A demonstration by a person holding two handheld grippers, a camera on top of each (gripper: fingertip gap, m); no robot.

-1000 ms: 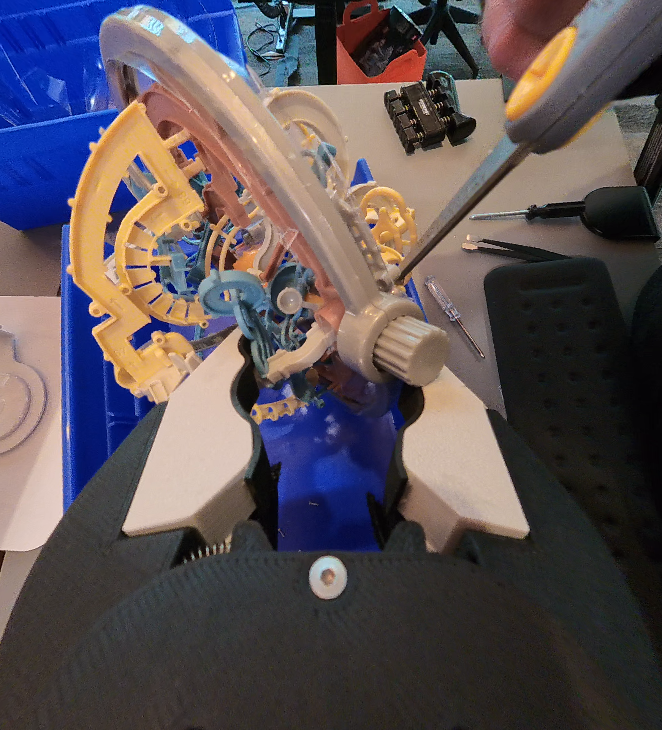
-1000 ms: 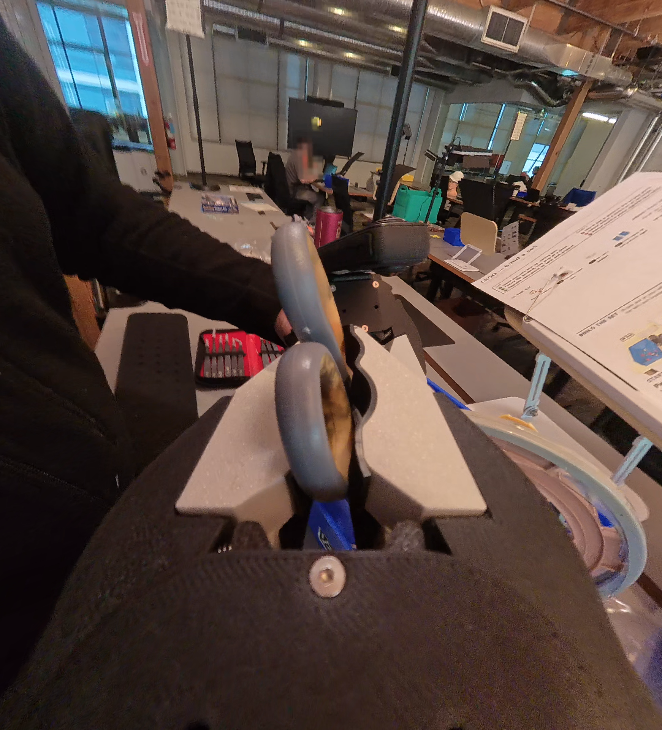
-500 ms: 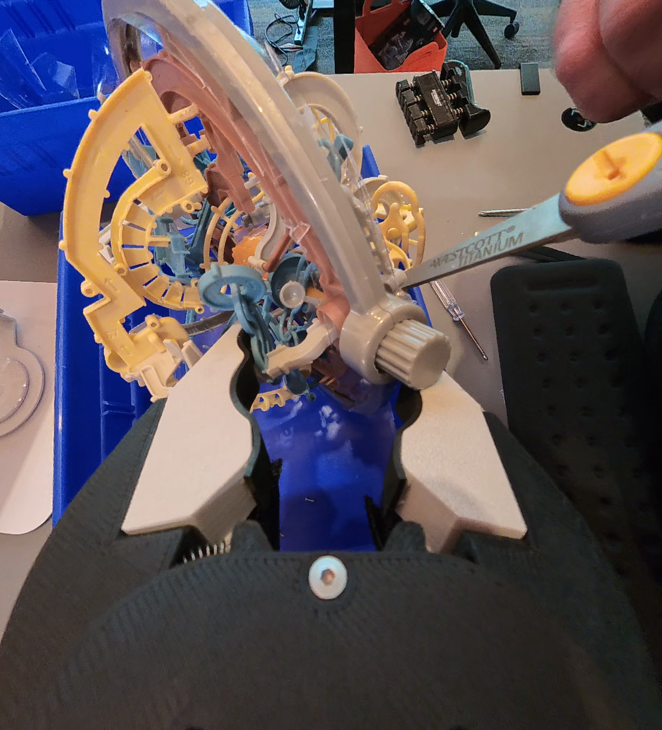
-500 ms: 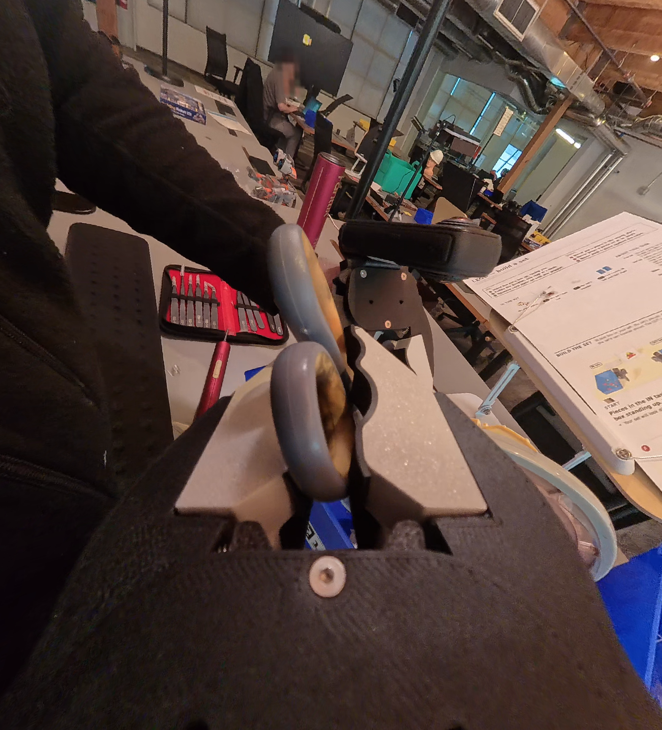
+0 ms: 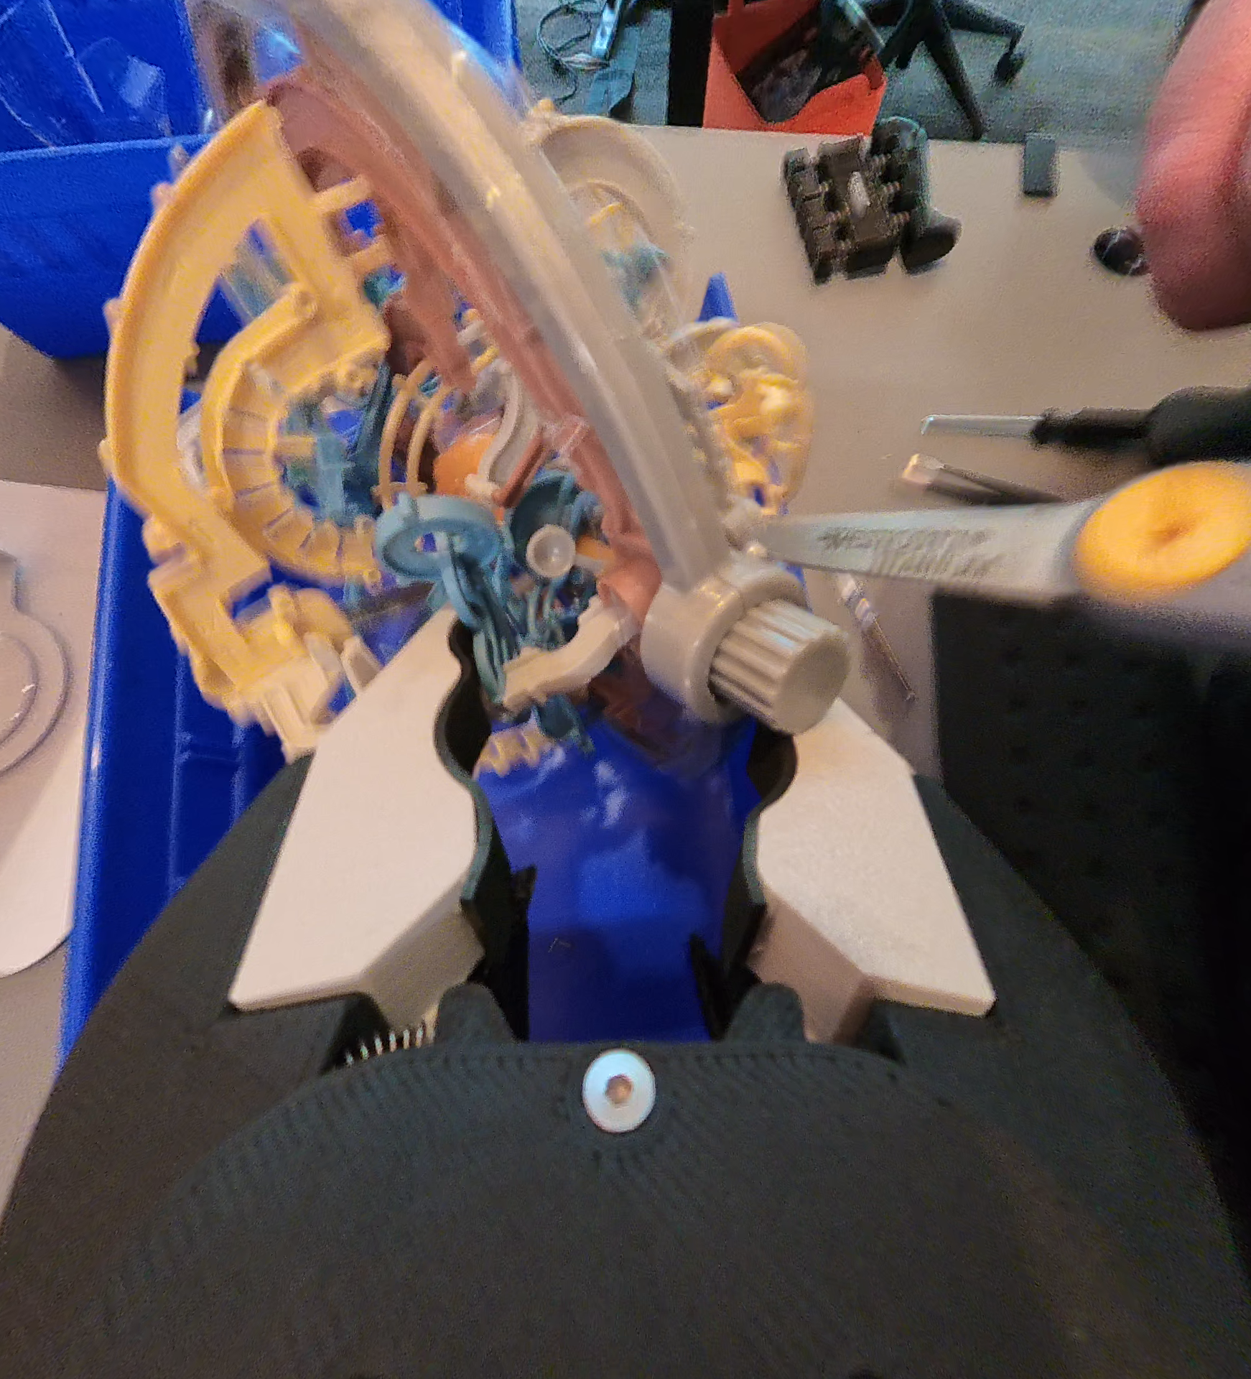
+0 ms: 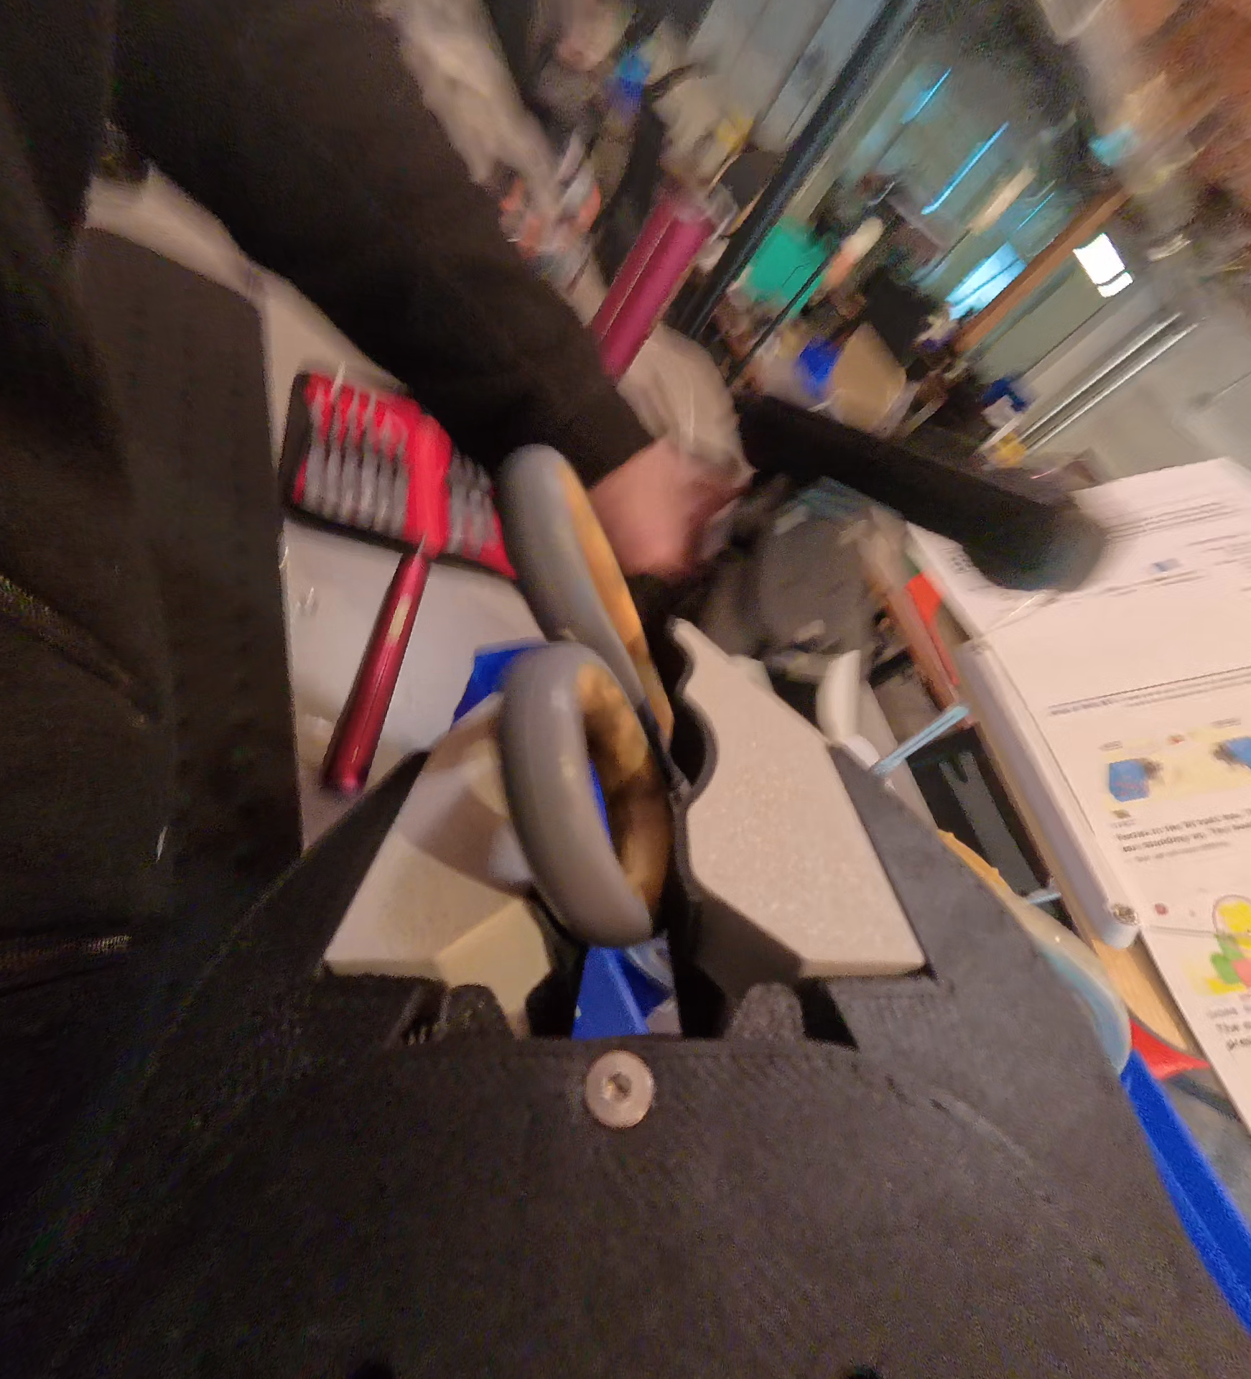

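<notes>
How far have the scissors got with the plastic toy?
Done: no cut shows yet. In hand: the left gripper grips the toy over the blue bin; the right gripper grips the scissors, whose tip touches the toy beside the grey knob. Left: probably the snip itself.

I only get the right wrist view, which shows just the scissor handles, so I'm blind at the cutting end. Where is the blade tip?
Observer: The scissors have their tip against the grey rim of the plastic model, just above its ribbed knob.
Operator: What holds that model?
Observer: The left gripper; the model's lower parts sit between its fingertips.
Operator: Anything beneath the blade?
Observer: A small screwdriver lies on the table there.
</notes>
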